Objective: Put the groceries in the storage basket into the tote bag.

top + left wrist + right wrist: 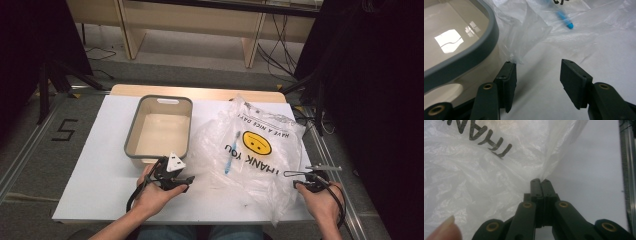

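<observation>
While pinching just a thin fold at the near edge of the bag (486, 185), keeping the right tongs (540, 181) fully closed on that film. Holding the left tongs (538, 63) roughly half open and gripping nothing, with one pad barely touching a loose flap of the bag and sitting just beside the bin (474, 52).

Probably risking a slip here: gripping so little slick plastic, and likely losing it or tearing it under any sharp pull. Also risking a bad catch on the left, closing on the bin's wall or on air instead of the flap, given how close the pad is sitting to the rim. Lifting by the right edge alone possibly meaning dragging the bag across the table (100, 175) and rolling the toothbrush (231, 152) about.

Farther out, lying crumpled and spread on the table just right of the bin, print upward, with the blue toothbrush showing through the film near its middle.
</observation>
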Tool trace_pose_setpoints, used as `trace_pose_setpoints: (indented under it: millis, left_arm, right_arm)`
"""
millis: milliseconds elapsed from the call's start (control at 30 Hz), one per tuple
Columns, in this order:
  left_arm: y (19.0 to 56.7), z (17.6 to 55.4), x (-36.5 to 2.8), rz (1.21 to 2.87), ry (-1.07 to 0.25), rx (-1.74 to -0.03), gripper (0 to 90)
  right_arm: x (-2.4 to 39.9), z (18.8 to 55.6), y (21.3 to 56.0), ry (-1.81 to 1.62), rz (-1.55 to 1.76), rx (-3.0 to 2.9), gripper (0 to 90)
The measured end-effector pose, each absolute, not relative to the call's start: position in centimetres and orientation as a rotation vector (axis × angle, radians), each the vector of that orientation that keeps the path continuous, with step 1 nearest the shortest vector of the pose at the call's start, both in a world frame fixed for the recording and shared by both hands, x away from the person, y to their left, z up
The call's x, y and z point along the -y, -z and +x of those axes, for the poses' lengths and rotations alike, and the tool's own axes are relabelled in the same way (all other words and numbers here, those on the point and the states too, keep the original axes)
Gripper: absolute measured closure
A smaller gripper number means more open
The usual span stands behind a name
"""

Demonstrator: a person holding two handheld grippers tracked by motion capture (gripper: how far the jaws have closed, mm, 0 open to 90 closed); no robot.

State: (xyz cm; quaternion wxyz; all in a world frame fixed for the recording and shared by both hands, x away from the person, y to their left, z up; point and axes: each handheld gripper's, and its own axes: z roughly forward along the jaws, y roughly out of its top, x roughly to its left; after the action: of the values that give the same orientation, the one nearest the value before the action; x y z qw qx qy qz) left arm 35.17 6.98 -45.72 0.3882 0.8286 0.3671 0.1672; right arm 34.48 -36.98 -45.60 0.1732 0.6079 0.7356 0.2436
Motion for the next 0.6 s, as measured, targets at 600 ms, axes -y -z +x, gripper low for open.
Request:
trace_pose_setpoints:
  millis: [600]
  left_arm:
    - [45.8,35.1,-6.5,2.126,-0.523,-0.947,39.9]
  right_arm:
    - [39.3,35.2,45.5,-0.588,1.631,-2.069,90.0]
